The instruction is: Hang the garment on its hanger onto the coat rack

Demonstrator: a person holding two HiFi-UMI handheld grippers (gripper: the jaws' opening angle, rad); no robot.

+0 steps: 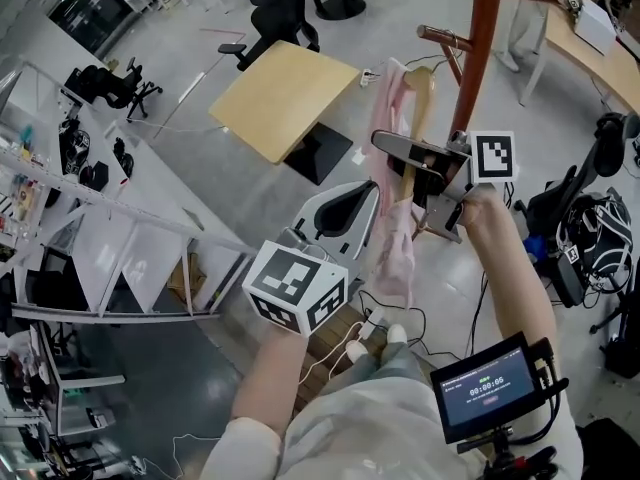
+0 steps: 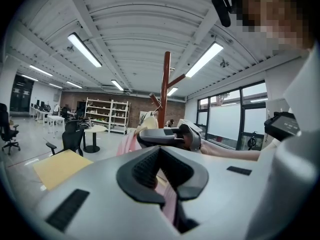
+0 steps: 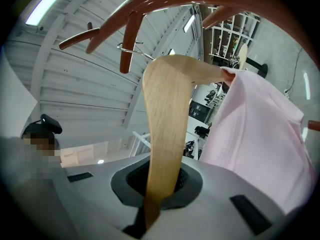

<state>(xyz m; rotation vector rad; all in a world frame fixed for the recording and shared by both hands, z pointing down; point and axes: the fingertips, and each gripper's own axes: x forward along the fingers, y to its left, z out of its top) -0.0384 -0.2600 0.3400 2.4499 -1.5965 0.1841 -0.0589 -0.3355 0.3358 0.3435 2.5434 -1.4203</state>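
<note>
Right gripper view has the right gripper (image 3: 160, 184) clamped on one wooden arm of the hanger (image 3: 165, 114), which rises from between the jaws toward the rack. Left gripper view shows the left gripper (image 2: 165, 184) with its jaws closed on a fold of the pink garment (image 2: 169, 204) that runs down through them.

Head view places the left gripper (image 1: 345, 213) low on the cloth and the right gripper (image 1: 425, 178) higher, so between them the garment (image 1: 395, 238) hangs in the air on its hanger (image 1: 418, 98), just beside the red pole (image 1: 480, 48) of the rack and well clear of the floor.

Beyond the hanger's shoulder, the metal hook (image 3: 142, 57) sits right at a peg (image 3: 129, 39) that juts from the pole. Whether the hook already bears on that peg or only hangs beside it I cannot tell.

By my judgement the task is late but not finished: the garment is on the hanger and has been brought up to the rack. What is left is to make sure the hook is seated over the peg, then free both grippers so the rack carries the weight
</note>
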